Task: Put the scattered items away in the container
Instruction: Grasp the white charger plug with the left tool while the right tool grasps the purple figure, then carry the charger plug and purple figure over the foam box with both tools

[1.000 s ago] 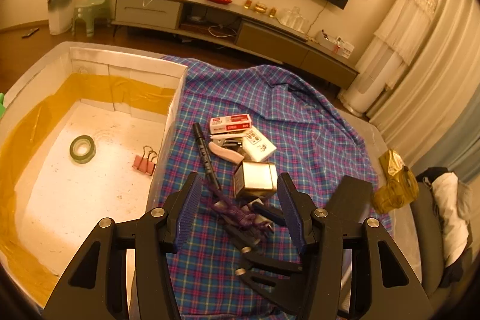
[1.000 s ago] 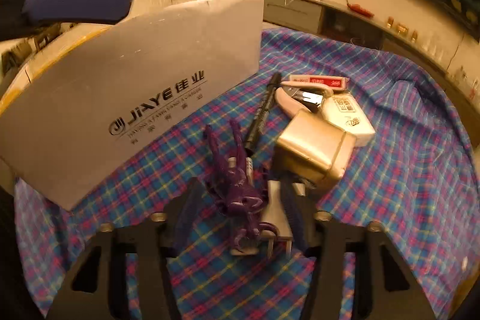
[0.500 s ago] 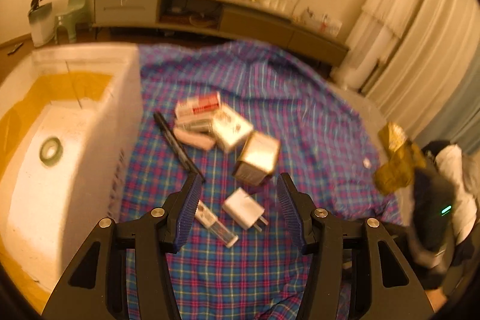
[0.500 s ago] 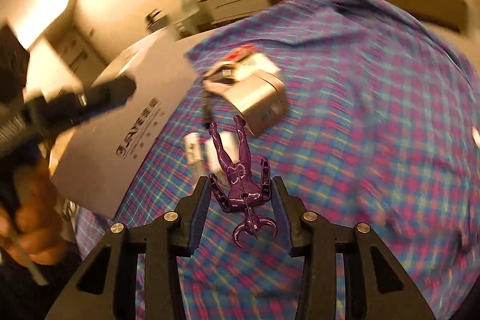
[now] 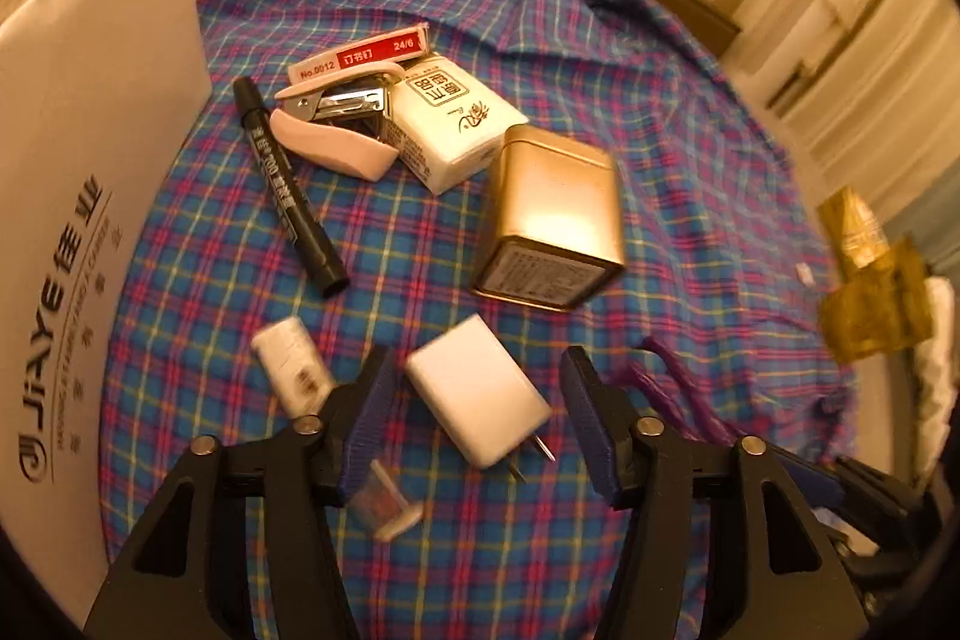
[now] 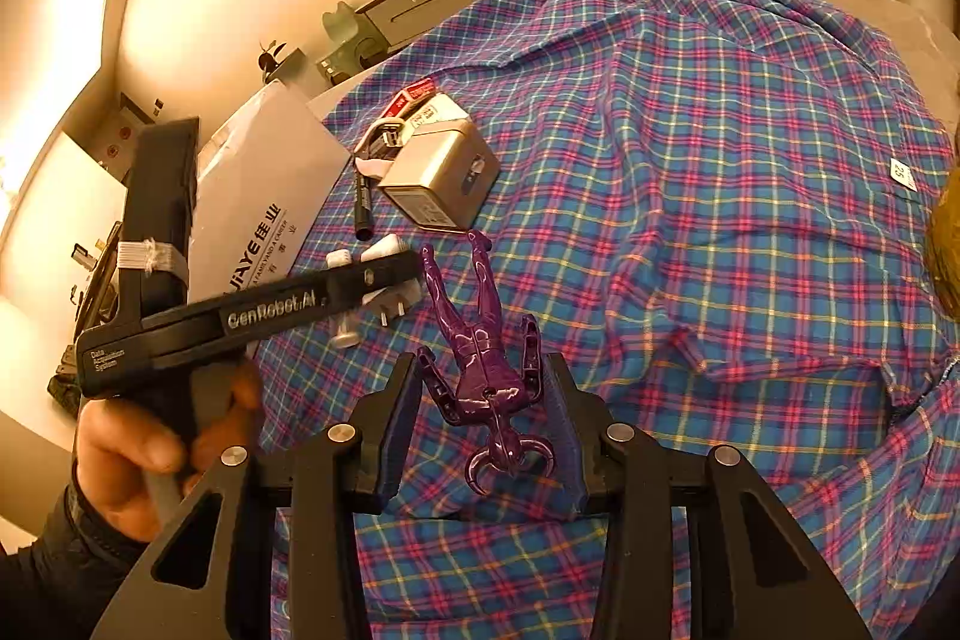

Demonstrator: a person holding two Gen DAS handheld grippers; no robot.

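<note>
**Purple figure gripped, left jaws widening over the charger**

The right gripper (image 6: 483, 421) pinches a purple toy figure (image 6: 480, 352) at the torso, its legs pointing away from the camera above the plaid cloth (image 6: 690, 160).

The left gripper (image 5: 477, 415) is tilted down over a white wall charger (image 5: 474, 391), which lies on the cloth between its blue pads (image 5: 366, 415) without being touched. Its jaws are opening. Just left of the charger lies a small white tube-shaped item (image 5: 291, 364), too blurred to name.

Farther up the cloth, a gold tin (image 5: 552, 214) lies on its side. Near it are a black marker (image 5: 288, 184), a pink stapler (image 5: 336, 130), a white box (image 5: 456, 124) and a red-and-white box of staples (image 5: 360, 55).

The white container (image 5: 90, 160) stands along the cloth's left edge; only its outer wall shows. In the right wrist view, a person's hand (image 6: 150, 448) holds the left gripper's handle.
</note>
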